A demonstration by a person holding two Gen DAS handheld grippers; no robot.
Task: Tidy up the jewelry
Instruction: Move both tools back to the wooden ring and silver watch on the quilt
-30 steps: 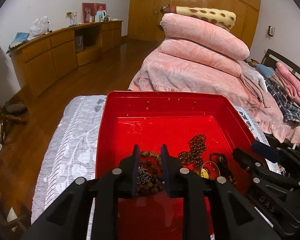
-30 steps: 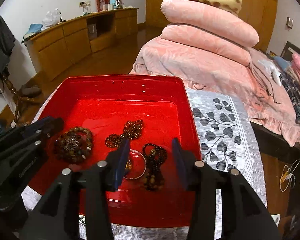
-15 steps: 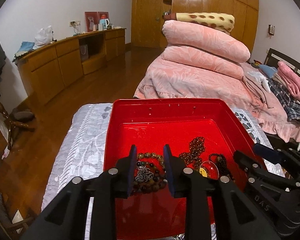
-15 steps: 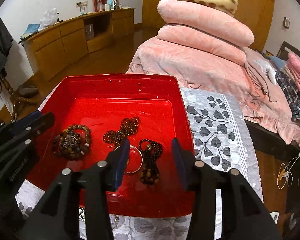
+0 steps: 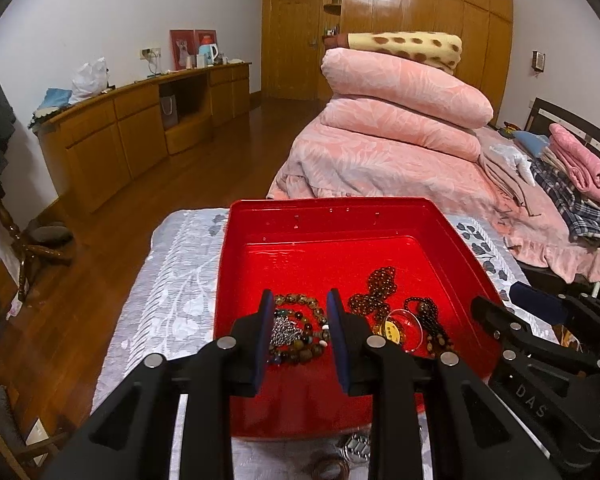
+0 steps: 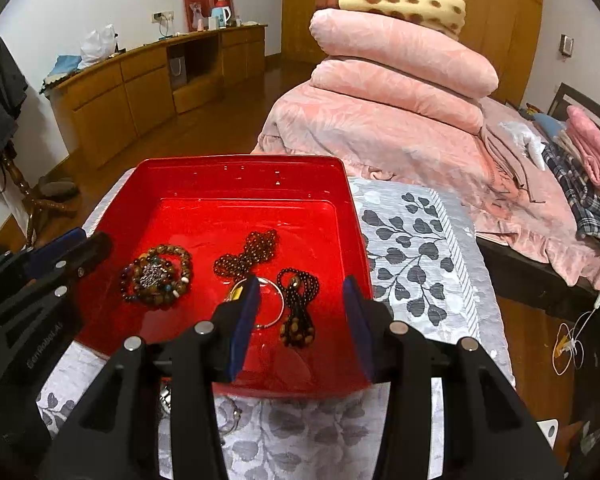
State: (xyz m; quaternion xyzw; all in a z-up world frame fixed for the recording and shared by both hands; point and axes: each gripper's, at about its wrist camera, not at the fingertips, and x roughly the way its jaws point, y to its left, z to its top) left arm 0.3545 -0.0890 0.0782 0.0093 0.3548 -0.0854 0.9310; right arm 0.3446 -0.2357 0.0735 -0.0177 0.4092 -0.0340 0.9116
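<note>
A red tray [image 5: 332, 204] sits on a leaf-patterned cloth. In it lie a pile of beaded bracelets with a silver piece [image 5: 296, 332], a brown bead strand [image 5: 374, 292], a clear bangle [image 5: 400, 326] and a dark bead strand [image 5: 430, 322]. My left gripper [image 5: 299, 296] hovers above the bracelet pile, open a little, touching nothing. In the right wrist view the same pile [image 6: 156, 276] lies left in the tray [image 6: 240, 184]. My right gripper [image 6: 302, 282] hangs open and empty over the dark bead strand [image 6: 298, 308] and bangle [image 6: 268, 304].
On the grey-white cloth [image 6: 412, 248] in front of the tray lie a thin ring [image 6: 232, 416] and a silver piece [image 5: 356, 448]. A bed with stacked pink quilts [image 5: 400, 120] stands behind, a wooden cabinet [image 5: 132, 136] at the left wall, with wooden floor between.
Both grippers have drawn back and up from the tray. The left jaws have widened a little around the bracelet pile, which stays lying in the tray.
</note>
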